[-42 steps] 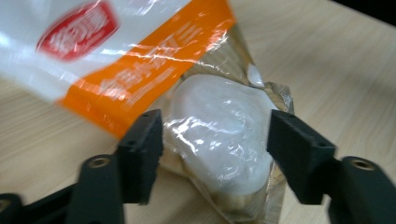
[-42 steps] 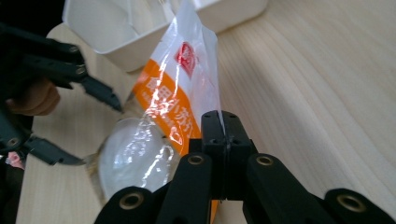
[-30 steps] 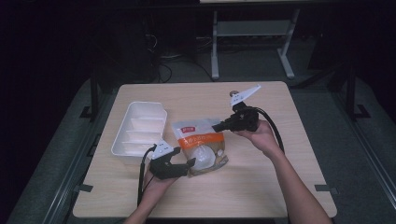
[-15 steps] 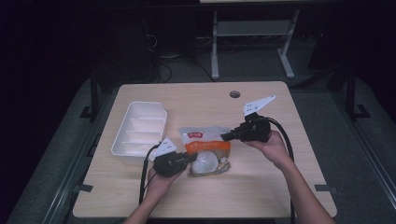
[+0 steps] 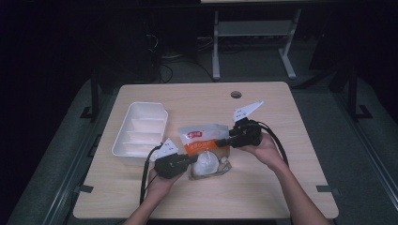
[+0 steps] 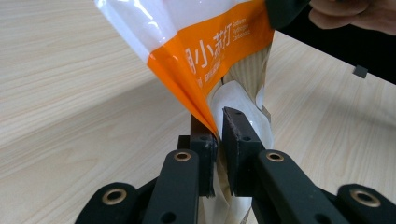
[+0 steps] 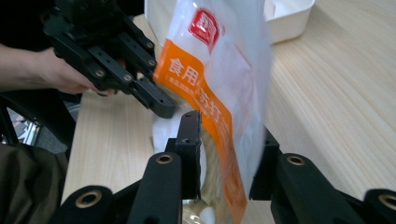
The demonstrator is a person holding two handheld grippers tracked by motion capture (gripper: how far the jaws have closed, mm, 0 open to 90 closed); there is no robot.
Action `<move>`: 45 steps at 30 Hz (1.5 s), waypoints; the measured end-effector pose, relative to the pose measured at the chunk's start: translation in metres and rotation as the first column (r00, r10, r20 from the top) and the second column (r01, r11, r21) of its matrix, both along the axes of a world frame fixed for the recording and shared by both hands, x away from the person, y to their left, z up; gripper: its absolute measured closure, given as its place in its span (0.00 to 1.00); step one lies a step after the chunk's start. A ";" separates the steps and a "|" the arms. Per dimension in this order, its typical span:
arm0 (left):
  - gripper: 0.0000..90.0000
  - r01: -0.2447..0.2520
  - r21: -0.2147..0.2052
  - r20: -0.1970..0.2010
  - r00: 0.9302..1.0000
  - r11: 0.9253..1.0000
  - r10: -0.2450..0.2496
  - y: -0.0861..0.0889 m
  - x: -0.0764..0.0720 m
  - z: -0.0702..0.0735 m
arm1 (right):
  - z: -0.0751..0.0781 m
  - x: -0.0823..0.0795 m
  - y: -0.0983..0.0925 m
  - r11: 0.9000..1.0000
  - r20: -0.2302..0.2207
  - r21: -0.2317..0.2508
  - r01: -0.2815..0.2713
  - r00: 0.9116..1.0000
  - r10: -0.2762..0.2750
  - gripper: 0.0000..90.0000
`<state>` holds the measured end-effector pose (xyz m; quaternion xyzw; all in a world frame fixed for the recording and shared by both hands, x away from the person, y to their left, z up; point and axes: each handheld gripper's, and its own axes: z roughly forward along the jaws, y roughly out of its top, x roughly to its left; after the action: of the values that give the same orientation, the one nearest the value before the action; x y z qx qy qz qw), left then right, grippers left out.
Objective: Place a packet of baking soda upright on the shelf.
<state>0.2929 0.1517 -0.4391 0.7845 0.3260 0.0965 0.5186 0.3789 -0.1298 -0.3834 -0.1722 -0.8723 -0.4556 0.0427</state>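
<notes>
Left gripper (image 5: 187, 160): held low at the near left, jaws pinching the pouch's (image 5: 205, 146) left edge. Right gripper (image 5: 224, 140): level, pointing left, jaws straddling the pouch's right edge, contact unclear. One orange-and-clear pouch, table (image 5: 291, 140) centre, between both. One white divided tray (image 5: 140, 131), left of it.

the right gripper (image 7: 223, 154) rises from the bottom edge, its two black jaws standing on either side of a pouch (image 7: 219, 88) with an orange band, a red logo near its top and a clear upper part; the pouch hangs between them. at upper left the left gripper (image 7: 159, 105), held by a hand (image 7: 56, 70), reaches to the pouch's edge. a white tray (image 7: 289, 16) sits on the wooden desk (image 7: 336, 102) behind the pouch.
</notes>
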 end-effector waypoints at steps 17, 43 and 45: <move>0.83 0.016 -0.007 0.006 1.000 1.000 -0.016 0.002 -0.001 0.001 | -0.014 -0.005 0.009 0.998 -0.025 -0.039 -0.053 0.998 0.052 1.00; 0.54 0.009 0.128 0.067 0.998 0.992 -0.018 0.004 -0.017 0.001 | 0.024 -0.011 -0.033 0.990 0.053 -0.034 0.137 0.989 -0.136 1.00; 0.52 0.018 0.130 0.063 0.998 0.991 -0.026 0.004 -0.018 0.001 | 0.025 -0.010 -0.033 0.989 0.050 -0.032 0.147 0.988 -0.145 1.00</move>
<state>0.2748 0.1560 -0.4379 0.8165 0.2932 0.1371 0.4781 0.3689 -0.1630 -0.3579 -0.2253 -0.8661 -0.4459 -0.0146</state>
